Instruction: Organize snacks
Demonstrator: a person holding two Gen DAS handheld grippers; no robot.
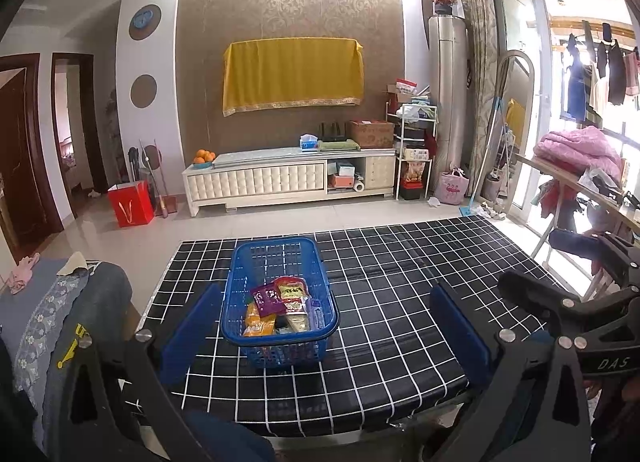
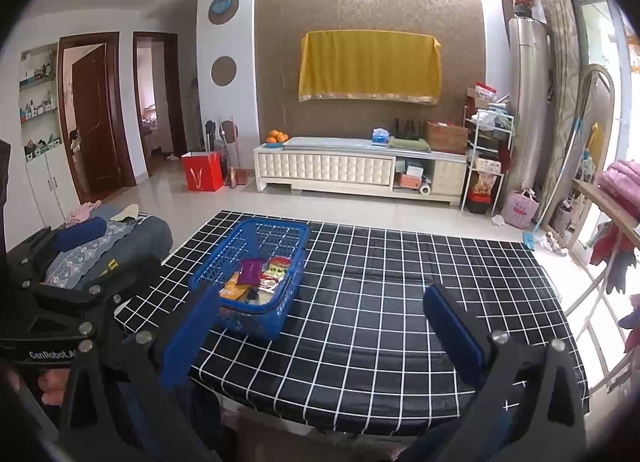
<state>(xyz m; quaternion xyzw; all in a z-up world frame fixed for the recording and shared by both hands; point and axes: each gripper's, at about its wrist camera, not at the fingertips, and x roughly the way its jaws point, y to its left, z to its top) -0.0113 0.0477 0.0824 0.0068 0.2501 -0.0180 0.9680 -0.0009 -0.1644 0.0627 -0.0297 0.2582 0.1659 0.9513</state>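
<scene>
A living room with pale glossy floor tiles holds a table (image 1: 400, 302) covered in a smooth black cloth crossed by thin white grid lines.

The left gripper (image 1: 324, 336) hangs above the table's near edge with its 2 flat blue pads spread wide and nothing between them; its black frame is angular plastic with round silver bolts. The right gripper (image 2: 320, 336) hovers the same way, pads far apart and empty. In the left wrist view the right gripper's black body sits at the far right, with fingertips of a hand (image 1: 608, 388) under it.

Beyond the left gripper's pads, toward the table's left edge, stands a blue plastic basket (image 1: 280, 294), rectangular, with lattice walls and a rolled rim. Inside lie the snacks: a purple sachet (image 1: 267, 299) on top, a red and yellow packet (image 1: 291, 290) touching it, orange packets (image 1: 258, 324) beneath, and a glossy clear wrapper (image 1: 298, 320).

Left of the table is a sofa arm draped in grey-blue floral fabric (image 1: 52, 314). Against the patterned brown wall stands a white tufted TV cabinet (image 1: 288, 175), and above it hangs a yellow cloth (image 1: 294, 75) with a gold trimmed hem.
</scene>
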